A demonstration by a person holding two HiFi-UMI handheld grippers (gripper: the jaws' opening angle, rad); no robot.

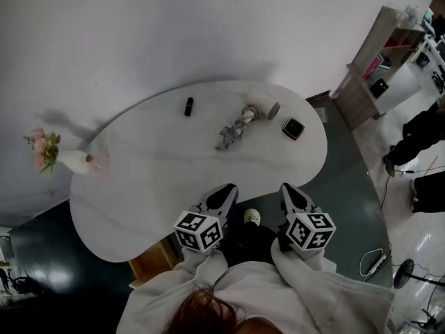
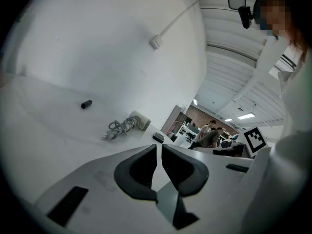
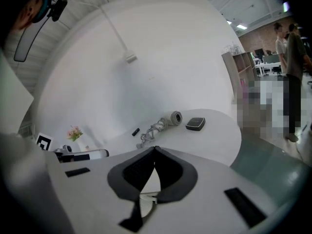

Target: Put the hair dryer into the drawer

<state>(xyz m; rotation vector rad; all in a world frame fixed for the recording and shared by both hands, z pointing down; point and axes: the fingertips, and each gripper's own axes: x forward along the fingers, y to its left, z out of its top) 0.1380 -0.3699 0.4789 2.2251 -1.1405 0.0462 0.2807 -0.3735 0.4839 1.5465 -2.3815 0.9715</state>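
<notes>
**Both tools closed, hair dryer across the counter**

A vase of pink flowers (image 1: 68, 160) stands at the left end of the white counter (image 1: 153, 179). Along the far side lie a small black object (image 1: 188, 106), the hair dryer (image 1: 263, 107) with its bundled cord (image 1: 233, 131), and a black box (image 1: 293, 128). At the near edge, the left tool (image 1: 225, 191) and the right tool (image 1: 291, 191) hover side by side, jaws together and empty.

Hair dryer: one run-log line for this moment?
phase: pre-grasp | hair dryer: on table, cord bundled, untouched | left gripper: shut, empty | right gripper: shut, empty
</notes>
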